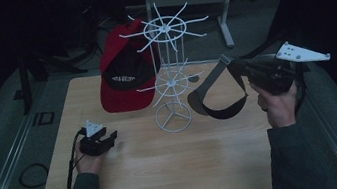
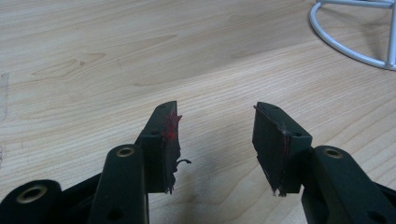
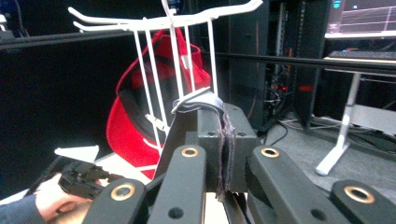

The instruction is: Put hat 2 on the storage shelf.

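Right tool (image 1: 233, 67) is clamped on the dark visor (image 1: 218, 101), its jaws together on the visor's strap end; in the right gripper view the fabric edge (image 3: 224, 154) is pinched flat between the two pads and a fold of strap pokes out above the jaw tips. In the high view the visor hangs from that tool, off the desk (image 1: 168, 175), its brim drooping down and left toward the base ring of the white wire rack (image 1: 169, 81), close to it; contact with the rack can't be told. The visor sits right of the rack, at about the level of the lower ring of hooks. A red cap (image 1: 124, 68) hangs on the rack's far left side, well apart from the visor. Left tool (image 1: 107, 140) rests low on the desk near the left front, held in the left hand (image 1: 88, 159), jaws apart with nothing between them; the left gripper view shows bare wood between the pads, with red smears on one pad (image 2: 169, 128), and the rack's base ring (image 2: 345, 44) at top right.
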`<state>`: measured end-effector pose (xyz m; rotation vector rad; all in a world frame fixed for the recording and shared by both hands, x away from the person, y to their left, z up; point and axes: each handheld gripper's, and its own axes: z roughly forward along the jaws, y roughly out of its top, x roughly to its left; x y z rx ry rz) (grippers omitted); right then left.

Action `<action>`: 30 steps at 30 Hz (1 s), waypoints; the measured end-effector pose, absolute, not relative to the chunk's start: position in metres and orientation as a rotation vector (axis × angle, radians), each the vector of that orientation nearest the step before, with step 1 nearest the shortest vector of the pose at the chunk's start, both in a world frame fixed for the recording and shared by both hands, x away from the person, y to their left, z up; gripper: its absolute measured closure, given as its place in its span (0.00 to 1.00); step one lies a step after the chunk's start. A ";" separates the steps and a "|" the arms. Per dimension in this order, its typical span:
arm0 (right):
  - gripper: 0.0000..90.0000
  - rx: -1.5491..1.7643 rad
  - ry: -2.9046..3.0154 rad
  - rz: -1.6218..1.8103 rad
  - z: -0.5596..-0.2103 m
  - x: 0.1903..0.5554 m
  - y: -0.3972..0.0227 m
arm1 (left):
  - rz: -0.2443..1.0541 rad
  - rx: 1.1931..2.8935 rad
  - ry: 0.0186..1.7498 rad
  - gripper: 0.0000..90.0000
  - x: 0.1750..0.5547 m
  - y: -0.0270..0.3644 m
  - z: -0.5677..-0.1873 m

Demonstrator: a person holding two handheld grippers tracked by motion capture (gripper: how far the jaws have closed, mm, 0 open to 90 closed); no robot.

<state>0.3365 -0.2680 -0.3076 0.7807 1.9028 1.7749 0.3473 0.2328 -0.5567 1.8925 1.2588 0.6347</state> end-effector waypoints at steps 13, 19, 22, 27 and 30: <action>0.97 0.777 1.906 1.869 -0.291 0.344 -0.256 | 0.635 1.894 1.260 0.57 0.348 0.233 -0.557; 0.97 0.795 1.902 1.919 -0.285 0.346 -0.254 | 0.634 1.893 1.261 0.57 0.348 0.233 -0.557; 0.97 0.797 1.900 1.938 -0.281 0.346 -0.252 | 0.635 1.893 1.261 0.57 0.348 0.233 -0.557; 0.97 0.792 1.898 1.954 -0.277 0.348 -0.251 | 0.636 1.894 1.261 0.57 0.348 0.233 -0.557; 0.97 0.788 1.901 1.964 -0.275 0.349 -0.249 | 0.634 1.894 1.261 0.57 0.348 0.233 -0.557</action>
